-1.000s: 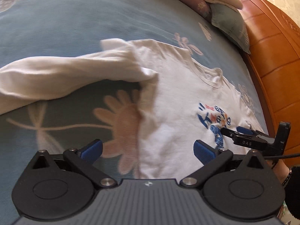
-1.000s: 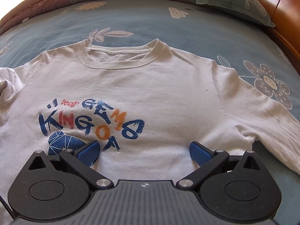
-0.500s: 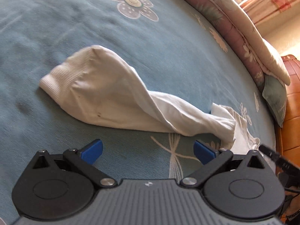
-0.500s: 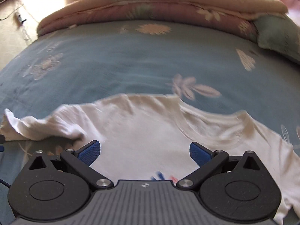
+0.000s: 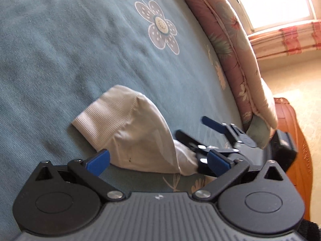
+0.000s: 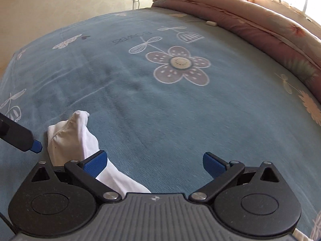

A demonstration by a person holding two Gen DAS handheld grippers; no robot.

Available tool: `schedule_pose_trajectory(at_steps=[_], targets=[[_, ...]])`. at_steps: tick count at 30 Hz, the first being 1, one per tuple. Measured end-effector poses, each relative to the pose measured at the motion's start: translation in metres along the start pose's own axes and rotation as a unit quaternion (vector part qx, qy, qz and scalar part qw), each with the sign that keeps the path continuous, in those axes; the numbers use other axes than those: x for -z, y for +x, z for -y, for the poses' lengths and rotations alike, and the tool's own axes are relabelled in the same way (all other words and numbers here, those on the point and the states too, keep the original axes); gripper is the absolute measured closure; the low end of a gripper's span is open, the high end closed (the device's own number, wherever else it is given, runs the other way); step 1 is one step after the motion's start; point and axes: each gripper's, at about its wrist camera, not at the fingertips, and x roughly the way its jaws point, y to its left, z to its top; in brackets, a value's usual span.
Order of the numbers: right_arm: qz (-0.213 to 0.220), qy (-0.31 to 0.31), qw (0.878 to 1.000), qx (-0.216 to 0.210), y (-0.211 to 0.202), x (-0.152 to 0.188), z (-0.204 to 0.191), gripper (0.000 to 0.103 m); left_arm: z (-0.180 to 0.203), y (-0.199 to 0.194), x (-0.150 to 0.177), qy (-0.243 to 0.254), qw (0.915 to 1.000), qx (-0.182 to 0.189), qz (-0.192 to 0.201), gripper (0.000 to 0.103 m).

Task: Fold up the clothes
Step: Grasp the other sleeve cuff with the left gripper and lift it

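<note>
A white shirt's long sleeve point(image 5: 136, 140) lies crumpled on the blue bedsheet, ribbed cuff point(image 5: 100, 114) toward the left. My left gripper point(image 5: 158, 161) is open just in front of the cuff end, with nothing between its pads. Past the sleeve, my right gripper point(image 5: 190, 126) hovers open beside its narrow twisted part. In the right wrist view the sleeve point(image 6: 70, 138) runs under the left pad of my open right gripper point(image 6: 155, 161). One blue fingertip point(image 6: 36, 146) of the left gripper shows at the left edge, close to the cuff. The shirt's body is out of view.
The bedsheet point(image 6: 160, 104) with flower prints spreads wide beyond the sleeve. A rolled pink quilt point(image 6: 250, 22) lines the far side, with a green pillow point(image 5: 258, 132) at its end. A wooden headboard point(image 5: 301, 160) stands at the right and a window point(image 5: 276, 4) above.
Both grippers have swung left from the shirt's printed body to the cuff end of the sleeve. The right gripper now sits beside the left one. Both stay open.
</note>
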Motion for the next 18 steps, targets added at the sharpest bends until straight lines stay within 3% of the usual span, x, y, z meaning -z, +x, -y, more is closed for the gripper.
schedule_pose_trajectory(at_steps=[3,6,14,18], targets=[[-0.023,-0.022,0.999,0.006,0.02,-0.005,-0.013,0.0,-0.016,0.001,-0.004,-0.05,0.9979,0.04,-0.003,0.001],[-0.039,-0.022,0.998,-0.034,0.019,-0.001,-0.022,0.0,-0.024,0.006,-0.005,-0.078,0.9951,0.061,-0.012,0.001],[-0.089,-0.062,0.984,-0.139,-0.016,0.048,-0.073,0.0,-0.028,0.017,0.007,-0.088,0.9951,0.038,-0.024,0.001],[-0.09,-0.116,0.978,-0.147,-0.037,0.076,-0.098,0.0,-0.032,0.014,0.018,-0.087,0.9954,0.024,-0.033,0.001]])
